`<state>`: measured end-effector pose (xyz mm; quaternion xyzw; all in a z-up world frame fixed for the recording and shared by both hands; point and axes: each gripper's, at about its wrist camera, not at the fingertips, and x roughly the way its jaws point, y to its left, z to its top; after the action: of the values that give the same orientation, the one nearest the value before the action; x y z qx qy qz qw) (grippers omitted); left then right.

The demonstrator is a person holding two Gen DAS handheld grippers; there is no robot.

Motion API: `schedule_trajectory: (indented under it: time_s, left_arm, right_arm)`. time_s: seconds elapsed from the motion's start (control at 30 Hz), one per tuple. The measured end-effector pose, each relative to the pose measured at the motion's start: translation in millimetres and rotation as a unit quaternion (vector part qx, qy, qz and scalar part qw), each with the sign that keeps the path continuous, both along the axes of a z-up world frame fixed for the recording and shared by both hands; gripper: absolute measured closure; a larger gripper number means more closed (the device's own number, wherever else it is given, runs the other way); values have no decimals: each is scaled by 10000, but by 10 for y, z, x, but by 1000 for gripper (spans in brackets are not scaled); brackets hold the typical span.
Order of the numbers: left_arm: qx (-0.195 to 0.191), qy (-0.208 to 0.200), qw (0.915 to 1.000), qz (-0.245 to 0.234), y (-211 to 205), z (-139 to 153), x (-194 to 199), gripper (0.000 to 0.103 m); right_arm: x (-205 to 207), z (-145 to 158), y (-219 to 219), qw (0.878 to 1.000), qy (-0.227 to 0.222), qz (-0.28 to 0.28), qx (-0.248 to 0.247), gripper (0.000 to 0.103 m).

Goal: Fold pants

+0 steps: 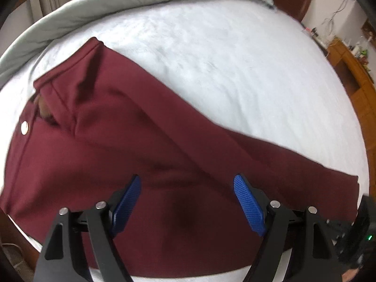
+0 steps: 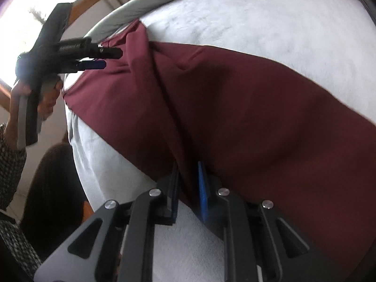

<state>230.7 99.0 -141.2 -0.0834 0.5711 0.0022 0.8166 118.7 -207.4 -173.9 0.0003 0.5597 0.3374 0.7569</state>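
Dark red pants (image 1: 141, 141) lie spread on a white bed sheet (image 1: 235, 58), waistband with a silver button (image 1: 24, 127) at the left, legs running right. My left gripper (image 1: 187, 188) is open, hovering over the upper leg area, touching nothing. In the right wrist view the pants (image 2: 258, 117) cross the bed, and my right gripper (image 2: 188, 176) is shut on a fold of the red fabric at the near edge. The left gripper (image 2: 110, 58) also shows at the upper left of that view, open, above the waist end.
A grey-green duvet (image 1: 117, 2) is bunched along the far side of the bed. A brown headboard (image 1: 293, 0) and a wooden cabinet (image 1: 352, 77) stand at the right. A window (image 2: 28, 4) and the person's patterned sleeve (image 2: 9, 164) are at the left.
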Motion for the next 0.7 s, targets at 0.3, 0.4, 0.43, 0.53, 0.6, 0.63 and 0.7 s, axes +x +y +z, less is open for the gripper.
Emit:
schedule_trajectory:
  time_s: [0.3,0.4,0.43,0.53,0.6,0.63,0.7]
  left_arm:
    - [603,1152,9915,65,74,-196,1009,21]
    - [543,1630,9846,325,137,-326,1210,23]
    - [578,1793,9814,374,148,-372,1275,23]
    - [517,2102,9747,565,204,-452,1444,23]
    - [390,2325,9693,692,261,-504,1537,23]
    - [347,2398,9674,738,284,-519,1562,23]
    - [265,2586,9623,800,342,-547,1611,28]
  right_arm:
    - [29,22,-145,9994,121,-74,308,89]
    - [49,6,-170,9991,166,-90,387,89]
    - [57,5,-181,9990,167,-90,401,89]
    - [50,0,-165,9990,144,-74,408,89]
    - [69,6,-172,9989,164,-85,435,89]
    - [75,7,-186,9988,175,-91,454,89]
    - [71,3,-196,9987,183,-106,471,89]
